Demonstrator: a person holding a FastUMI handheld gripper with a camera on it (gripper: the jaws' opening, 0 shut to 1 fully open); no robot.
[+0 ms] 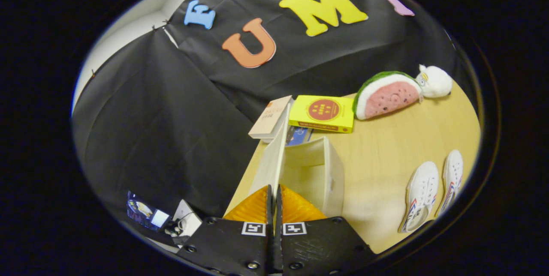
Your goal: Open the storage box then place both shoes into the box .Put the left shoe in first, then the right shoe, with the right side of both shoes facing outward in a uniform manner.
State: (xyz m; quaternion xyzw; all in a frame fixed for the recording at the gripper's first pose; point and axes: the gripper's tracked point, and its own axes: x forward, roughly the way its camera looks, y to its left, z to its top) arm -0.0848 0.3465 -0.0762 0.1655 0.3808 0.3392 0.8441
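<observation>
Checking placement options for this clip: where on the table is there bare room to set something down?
Bare tabletop lies between the storage box, the watermelon plush and the two shoes. It is crowded behind the box, around the yellow book. The gripper is shut on the box's raised lid.

I count: white shoes, two (422,194) (451,178); storage box (315,173), one, open; books, three: yellow (322,113), tan (270,117), blue (299,135); plush toys, two: watermelon slice (386,96), white animal (435,81).
</observation>
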